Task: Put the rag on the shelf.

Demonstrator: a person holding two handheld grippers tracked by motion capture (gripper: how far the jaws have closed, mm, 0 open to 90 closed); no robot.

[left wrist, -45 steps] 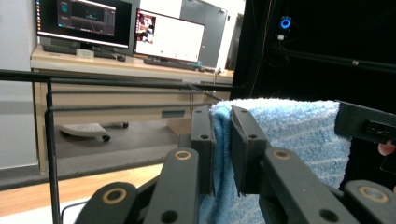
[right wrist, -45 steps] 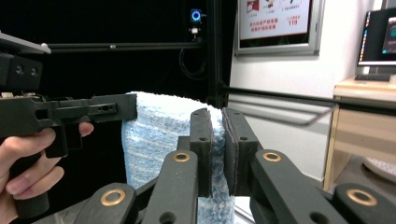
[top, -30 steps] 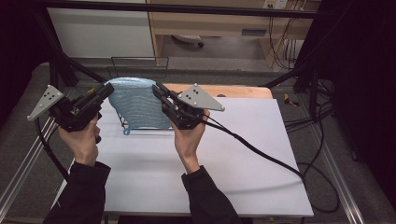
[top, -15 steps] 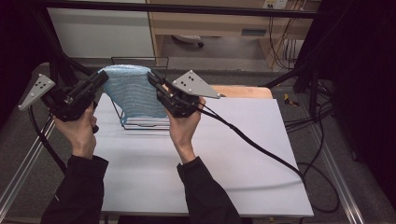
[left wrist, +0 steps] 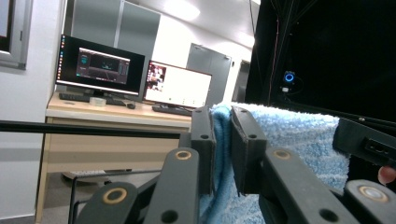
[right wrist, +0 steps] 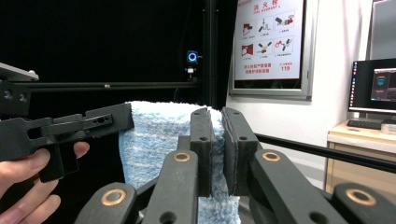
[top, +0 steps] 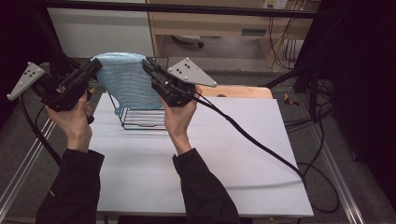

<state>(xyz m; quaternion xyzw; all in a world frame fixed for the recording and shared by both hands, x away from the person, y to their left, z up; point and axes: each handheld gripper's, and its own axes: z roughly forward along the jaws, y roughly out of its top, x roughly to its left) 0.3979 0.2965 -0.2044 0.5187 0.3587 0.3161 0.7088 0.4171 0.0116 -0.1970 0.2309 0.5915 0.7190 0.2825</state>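
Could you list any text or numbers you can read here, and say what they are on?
"119": on the wall poster in the right gripper view, lower right.
Red heading and captions on that poster: too small to read.
Monitors: screen text blurred, unreadable.
Towel, left gripper, right gripper: no text seen.

Light blue ribbed towel [top: 127, 79], held up by both top corners, hanging spread, lower edge over wire rack [top: 142, 116].
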